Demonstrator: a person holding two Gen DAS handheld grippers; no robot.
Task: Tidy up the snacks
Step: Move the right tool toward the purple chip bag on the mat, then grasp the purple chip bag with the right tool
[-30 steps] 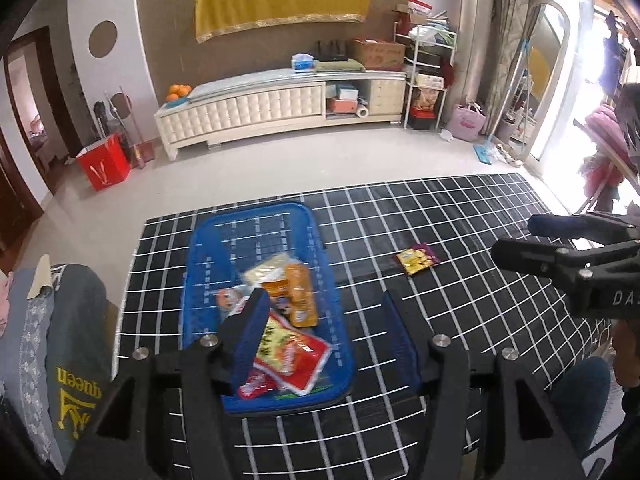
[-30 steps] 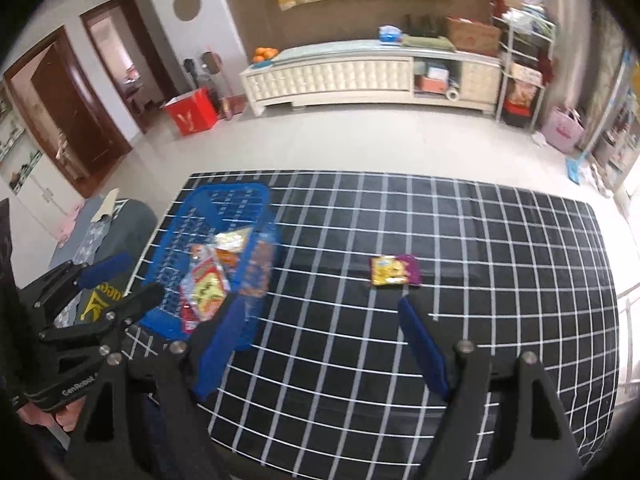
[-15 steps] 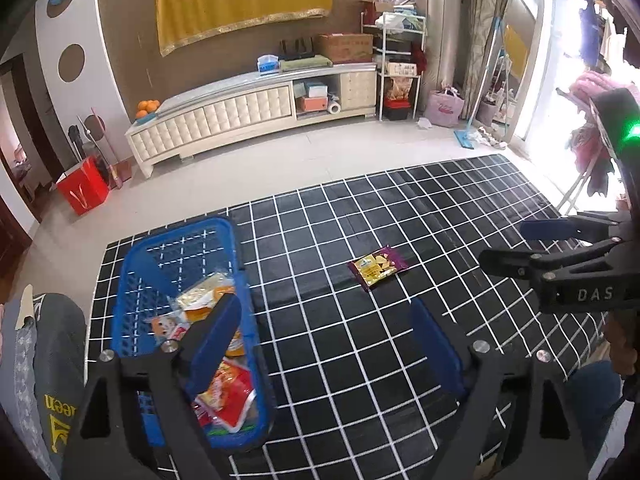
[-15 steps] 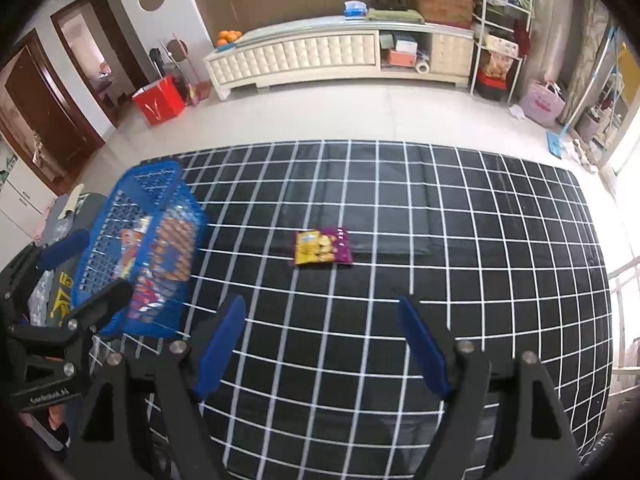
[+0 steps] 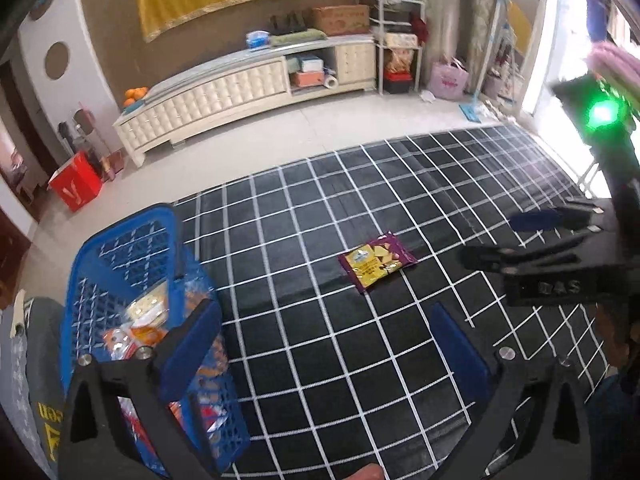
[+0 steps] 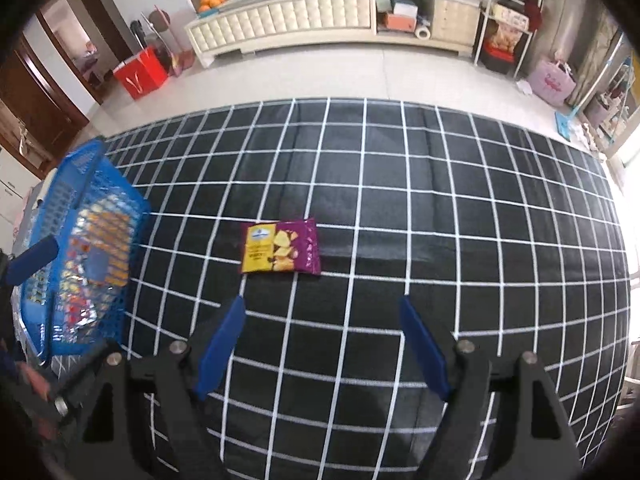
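A yellow and purple snack packet (image 5: 376,261) lies flat on the black grid cloth; it also shows in the right wrist view (image 6: 281,251). A blue plastic basket (image 5: 132,248) at the left holds several snack packets; in the right wrist view the basket (image 6: 100,184) is at the far left. My left gripper (image 5: 320,312) is open and empty, above the cloth beside the basket. My right gripper (image 6: 322,304) is open and empty, just short of the packet. The right gripper also shows in the left wrist view (image 5: 532,236).
The black cloth with white grid lines (image 6: 440,208) covers the table. A grey cushion (image 5: 36,344) lies left of the basket. A white cabinet (image 6: 320,16) and a red bag (image 6: 138,74) stand on the floor beyond.
My left gripper has moved right, off the basket. My right gripper has moved towards the packet, which now lies centred ahead of its fingers. Both stay open.
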